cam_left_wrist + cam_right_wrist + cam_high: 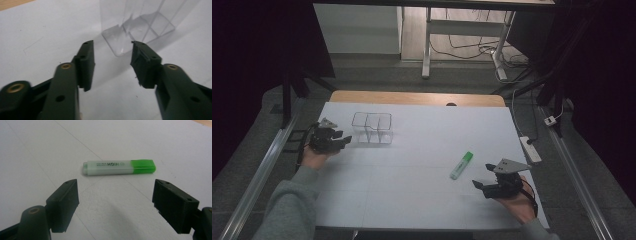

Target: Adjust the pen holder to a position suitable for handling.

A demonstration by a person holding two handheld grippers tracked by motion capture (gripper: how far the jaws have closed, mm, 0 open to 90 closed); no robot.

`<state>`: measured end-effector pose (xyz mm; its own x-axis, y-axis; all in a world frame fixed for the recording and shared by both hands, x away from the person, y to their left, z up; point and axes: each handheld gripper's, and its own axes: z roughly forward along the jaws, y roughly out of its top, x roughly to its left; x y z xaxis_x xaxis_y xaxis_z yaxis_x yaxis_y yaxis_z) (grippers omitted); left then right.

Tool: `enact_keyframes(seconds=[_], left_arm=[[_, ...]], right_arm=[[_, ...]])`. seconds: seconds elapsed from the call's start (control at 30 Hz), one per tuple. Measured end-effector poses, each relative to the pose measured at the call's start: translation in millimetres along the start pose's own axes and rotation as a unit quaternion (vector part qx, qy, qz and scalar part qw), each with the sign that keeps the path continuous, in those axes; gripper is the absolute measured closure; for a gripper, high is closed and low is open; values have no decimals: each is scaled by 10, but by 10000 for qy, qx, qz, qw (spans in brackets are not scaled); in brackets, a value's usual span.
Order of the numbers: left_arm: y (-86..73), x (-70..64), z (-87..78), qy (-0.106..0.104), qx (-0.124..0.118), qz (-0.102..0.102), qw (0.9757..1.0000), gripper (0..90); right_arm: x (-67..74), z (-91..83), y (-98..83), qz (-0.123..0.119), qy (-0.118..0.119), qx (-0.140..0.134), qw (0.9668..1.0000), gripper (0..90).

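- Left gripper at the table's left edge, pointing at the clear box; just short of it, not touching.
- In the left gripper view its jaws stand part open, nothing between them; box upright just beyond the tips, divided inside into compartments.
- Right gripper near the front right, held in a hand.
- In the right gripper view its jaws are wide apart, empty; highlighter lies flat just ahead of them, green cap to that view's right.
- Highlighter lies on the table right of centre, well apart from the box.
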<state>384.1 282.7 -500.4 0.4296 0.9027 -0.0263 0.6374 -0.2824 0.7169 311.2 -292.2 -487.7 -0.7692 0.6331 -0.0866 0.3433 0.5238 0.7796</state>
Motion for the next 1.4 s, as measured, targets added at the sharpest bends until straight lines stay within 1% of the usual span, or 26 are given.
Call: enact_keyframes(seconds=[0.03, 0.07, 0.1, 0.2, 0.3, 0.43, 0.57, 0.67, 0.83, 0.9, 1.07, 1.2, 1.4], left_arm=[[16, 18, 25, 10, 18, -4, 10000, 618], [30, 37, 51, 22, 35, -10, 10000, 618], [42, 56, 77, 15, 40, -35, 10000, 646], [69, 103, 157, -114, 28, -168, 9998, 767], [101, 125, 232, -179, 56, -216, 9996, 886], [141, 143, 319, -299, 90, -255, 9992, 888], [141, 148, 374, -428, 124, -281, 9986, 888], [143, 138, 392, -413, 147, -284, 9986, 888], [148, 141, 394, -444, 158, -335, 9983, 888], [153, 133, 397, -506, 170, -322, 9981, 889], [194, 60, 438, -603, 180, -234, 9977, 888], [228, -7, 472, -717, 192, -214, 9970, 888], [276, -108, 489, -841, 210, -66, 9962, 888]], right_arm=[[-3, 0, -4, 13, -15, -10, 10000, 206], [-3, 0, -4, 13, -15, -10, 10000, 206], [-10, 2, -8, -1, -8, -19, 10000, 206], [-17, 1, -16, 19, -11, 3, 10000, 205], [-23, 2, -23, 20, -11, 0, 10000, 205], [-27, -2, -24, 40, -23, -32, 10000, 204], [-34, -15, -30, 64, -54, -17, 10000, 205], [-43, -20, -28, 71, -39, -40, 10000, 205], [-33, -21, -19, 55, -61, -47, 10000, 205], [-28, -19, -14, 61, -51, -54, 10000, 205], [-26, -17, -10, 33, -42, -42, 10000, 205], [-22, -21, -8, 32, -45, -41, 10000, 205], [-21, -21, -9, 32, -41, -41, 10000, 205]])
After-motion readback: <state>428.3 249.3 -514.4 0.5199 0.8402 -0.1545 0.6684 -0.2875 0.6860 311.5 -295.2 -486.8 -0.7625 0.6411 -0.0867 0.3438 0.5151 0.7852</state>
